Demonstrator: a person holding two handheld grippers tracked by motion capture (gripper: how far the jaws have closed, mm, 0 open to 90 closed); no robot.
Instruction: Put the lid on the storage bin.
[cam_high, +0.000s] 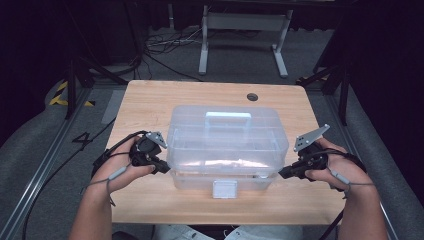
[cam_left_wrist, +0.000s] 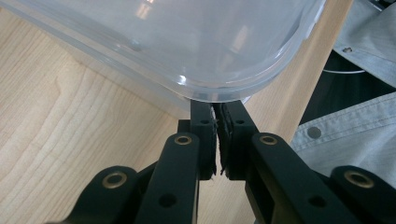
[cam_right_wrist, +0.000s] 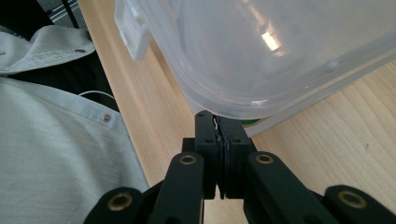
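both forearms come in at the near table edge on my high view. left gripper (cam_high: 161, 166) sits at the near-left corner of the clear plastic storage box (cam_high: 227, 145), right gripper (cam_high: 285, 172) at its near-right corner. jaws on both are clenched, pads pressed together, tips tucked under the overhanging lid rim. i can't tell whether any rim is pinched between them. lid has a moulded carry handle (cam_high: 228, 119) on top, white front latch (cam_high: 224, 189) faces me. box stands near the middle of the light wooden table (cam_high: 150, 102), slightly toward my side. small round cable hole (cam_high: 252, 96) sits at the far table edge. grey shirt (cam_right_wrist: 56, 140) shows beside the right gripper's jaws.
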